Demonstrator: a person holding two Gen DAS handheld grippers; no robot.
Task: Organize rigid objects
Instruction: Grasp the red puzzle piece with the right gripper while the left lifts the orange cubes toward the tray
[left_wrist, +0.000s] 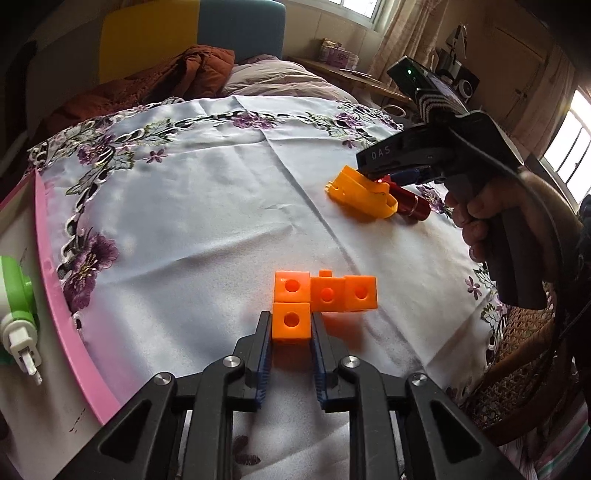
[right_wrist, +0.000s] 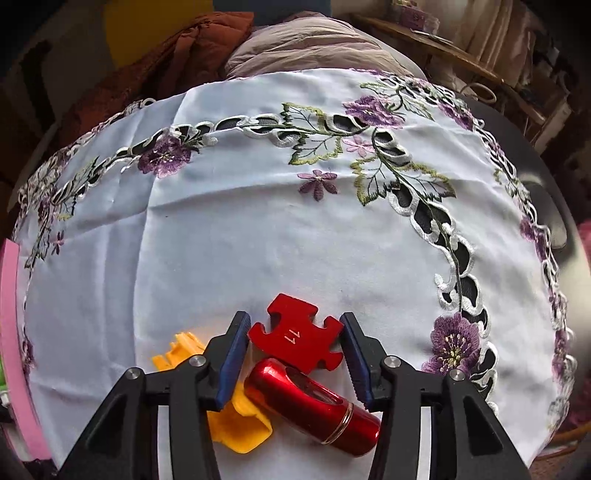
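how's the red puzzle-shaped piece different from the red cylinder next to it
The red puzzle-shaped piece is flat, with notched edges and a printed number; the red cylinder is rounded and glossy, with a window-like cutout and a thin metal ring. The puzzle-shaped piece sits between the pads of the right claw, held clear of the cloth; the cylinder lies on its side on the tablecloth beneath. Both are red and rigid.

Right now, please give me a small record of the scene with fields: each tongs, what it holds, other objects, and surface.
left tongs: shut on one orange cube
nearby cubes: three more orange cubes joined beside it
right tongs: shut on a red puzzle-shaped piece
under right tongs: red cylinder and yellow plastic part, lying on the cloth
surface: white tablecloth with purple flowers
left edge: pink tray
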